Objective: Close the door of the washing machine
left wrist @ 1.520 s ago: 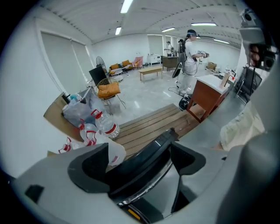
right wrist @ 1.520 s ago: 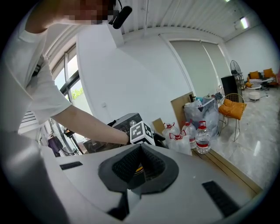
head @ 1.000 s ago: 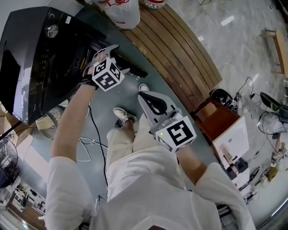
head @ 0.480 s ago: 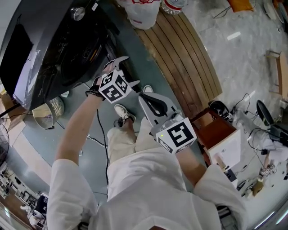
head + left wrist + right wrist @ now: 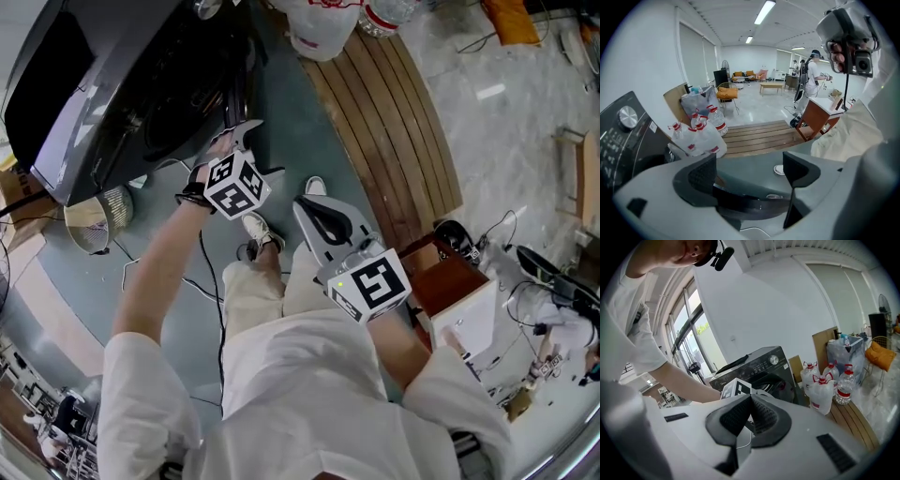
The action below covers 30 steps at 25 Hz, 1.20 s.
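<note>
The black washing machine [image 5: 103, 84] fills the upper left of the head view, and its round dark door [image 5: 202, 89] is swung close against the front. My left gripper [image 5: 261, 148] is at the door's outer edge. Its jaws stand open in the left gripper view [image 5: 750, 171], with a dark curved rim [image 5: 750, 202] lying across the gap between them; I cannot tell whether it touches them. My right gripper [image 5: 305, 204] hangs by my legs, shut and holding nothing [image 5: 751, 401]. The machine [image 5: 761, 369] is also in the right gripper view.
A bag of water bottles [image 5: 323, 23] stands on the slatted wooden platform [image 5: 394, 122] right of the machine. A wire basket [image 5: 98, 220] and a loose cable [image 5: 202, 281] lie on the floor to the left. A small wooden table [image 5: 441, 272] is on the right. My shoes [image 5: 258, 234] are below the left gripper.
The door has swung in toward the machine with my left gripper following it. The right gripper has stayed where it was. The head camera has tilted.
</note>
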Each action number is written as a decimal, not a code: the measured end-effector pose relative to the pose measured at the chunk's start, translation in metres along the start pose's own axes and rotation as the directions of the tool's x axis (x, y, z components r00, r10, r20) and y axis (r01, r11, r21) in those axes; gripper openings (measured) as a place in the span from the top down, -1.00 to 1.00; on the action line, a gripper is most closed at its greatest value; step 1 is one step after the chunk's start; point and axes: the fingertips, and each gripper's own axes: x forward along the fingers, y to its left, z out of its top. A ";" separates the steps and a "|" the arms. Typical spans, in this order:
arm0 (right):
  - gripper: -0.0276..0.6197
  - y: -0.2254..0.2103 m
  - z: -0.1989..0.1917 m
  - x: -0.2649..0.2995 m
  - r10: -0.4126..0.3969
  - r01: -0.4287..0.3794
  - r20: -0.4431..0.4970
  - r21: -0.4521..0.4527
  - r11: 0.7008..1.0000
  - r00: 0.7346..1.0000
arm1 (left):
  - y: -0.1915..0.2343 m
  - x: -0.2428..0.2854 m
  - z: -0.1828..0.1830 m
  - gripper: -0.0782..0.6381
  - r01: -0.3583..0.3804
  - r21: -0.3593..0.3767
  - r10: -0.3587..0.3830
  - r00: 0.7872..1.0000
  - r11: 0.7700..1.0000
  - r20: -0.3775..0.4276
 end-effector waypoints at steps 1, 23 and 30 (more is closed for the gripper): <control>0.93 0.004 0.000 0.003 0.005 -0.005 -0.001 -0.002 1.000 1.000 | 0.000 -0.005 -0.006 -0.42 -0.012 -0.020 0.012 1.000 1.000 -0.001; 0.93 0.046 0.002 0.050 0.084 -0.088 -0.079 -0.047 0.995 0.993 | 0.077 -0.068 -0.135 -0.42 -0.267 -0.416 0.269 0.962 0.869 -0.054; 0.93 0.044 -0.002 0.052 0.079 -0.084 -0.097 -0.048 0.995 0.992 | 0.103 -0.073 -0.173 -0.42 -0.336 -0.444 0.313 0.941 0.831 -0.126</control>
